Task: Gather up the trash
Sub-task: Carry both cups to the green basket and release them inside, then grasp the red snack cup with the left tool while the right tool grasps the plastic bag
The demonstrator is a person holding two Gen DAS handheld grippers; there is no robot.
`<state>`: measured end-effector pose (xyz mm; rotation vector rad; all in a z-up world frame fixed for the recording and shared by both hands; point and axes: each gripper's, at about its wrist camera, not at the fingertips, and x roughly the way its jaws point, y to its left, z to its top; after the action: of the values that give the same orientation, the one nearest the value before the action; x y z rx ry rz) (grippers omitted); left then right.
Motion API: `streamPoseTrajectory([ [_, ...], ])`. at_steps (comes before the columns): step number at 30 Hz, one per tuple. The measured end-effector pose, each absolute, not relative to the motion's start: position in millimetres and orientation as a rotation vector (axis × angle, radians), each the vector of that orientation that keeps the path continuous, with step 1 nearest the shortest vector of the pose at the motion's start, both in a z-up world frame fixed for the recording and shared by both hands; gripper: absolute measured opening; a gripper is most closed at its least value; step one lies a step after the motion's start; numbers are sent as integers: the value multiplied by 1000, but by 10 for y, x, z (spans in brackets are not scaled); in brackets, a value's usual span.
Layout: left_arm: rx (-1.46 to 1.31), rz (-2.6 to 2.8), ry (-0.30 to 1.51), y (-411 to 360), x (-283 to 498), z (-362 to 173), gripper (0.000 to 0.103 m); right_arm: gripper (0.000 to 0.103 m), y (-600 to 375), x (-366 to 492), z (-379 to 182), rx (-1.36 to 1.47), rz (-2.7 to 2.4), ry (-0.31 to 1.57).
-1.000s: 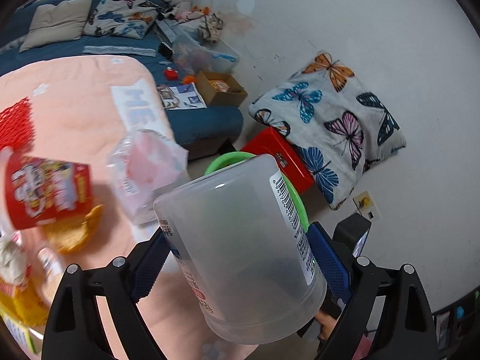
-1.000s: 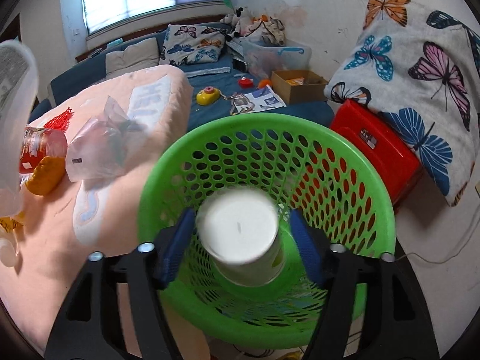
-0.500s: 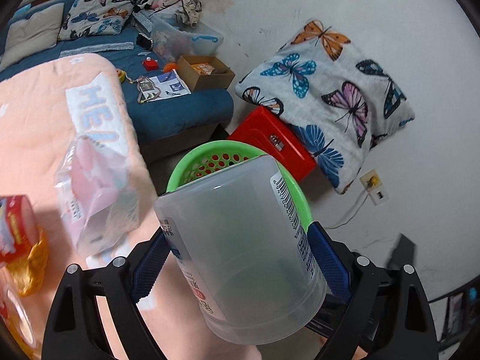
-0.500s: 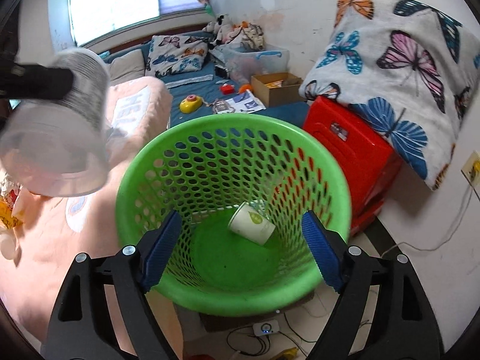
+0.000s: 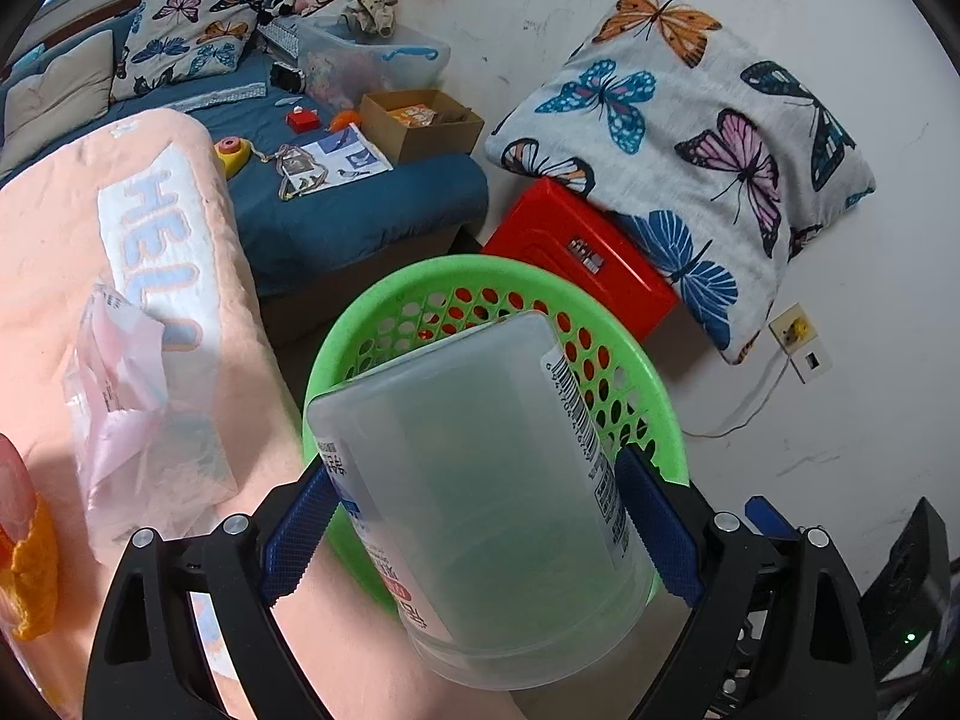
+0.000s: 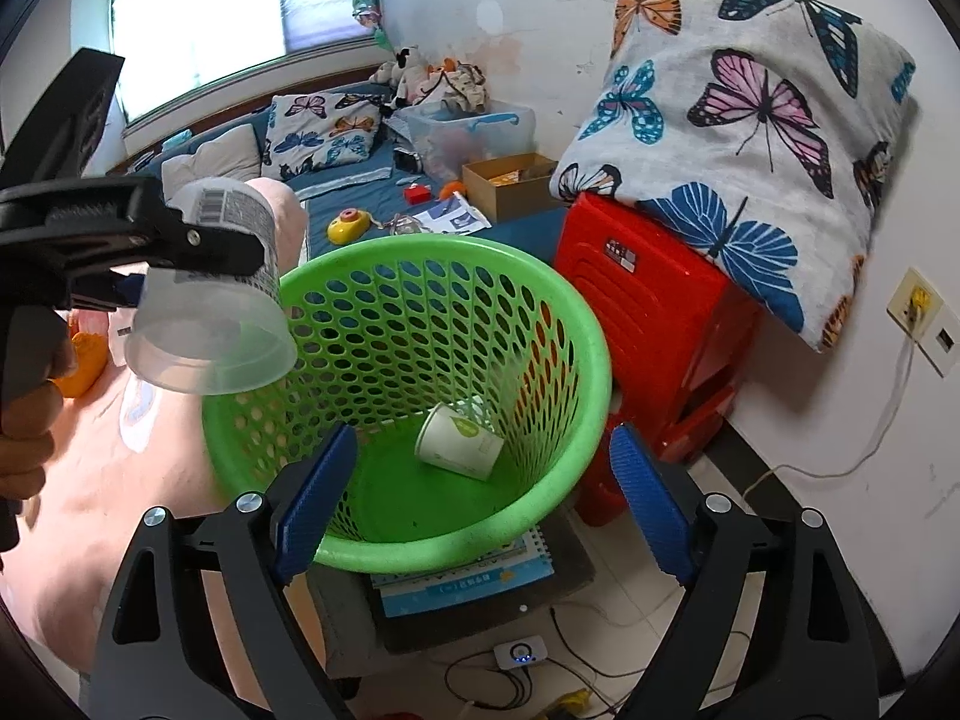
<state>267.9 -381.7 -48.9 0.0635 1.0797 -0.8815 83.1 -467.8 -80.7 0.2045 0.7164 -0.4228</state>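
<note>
Bright daylight from the window [image 6: 198, 18], sharp focus, strong fisheye bending, dark corners.

The left gripper [image 5: 480, 516] clamps a clear plastic container [image 5: 480, 480] between its blue fingers [image 5: 297, 525] — barcode label along one side, its closed end facing away. Just beyond it stands the green perforated basket [image 5: 630, 360], partly hidden by the container. A red plastic stool [image 5: 576, 252] sits behind the basket under a butterfly-print pillow [image 5: 690, 138]. To the left, a crumpled clear bag [image 5: 132, 414] lies on a pink blanket [image 5: 54, 240].
</note>
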Motion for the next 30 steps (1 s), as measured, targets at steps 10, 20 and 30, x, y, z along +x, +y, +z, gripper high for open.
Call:
streamPoseTrajectory([
  [10,28,-887,1087,-3679,2618,-482,90,86,-4630,819,-790,207,-410,709],
  [20,19,-836,966,-3075,2443,-103,90,87,-4406,846,-644,189,-350,687],
  [30,7,-675,872,-2124,2302,89,90,87,-4014,1145,-498,144,-224,678],
])
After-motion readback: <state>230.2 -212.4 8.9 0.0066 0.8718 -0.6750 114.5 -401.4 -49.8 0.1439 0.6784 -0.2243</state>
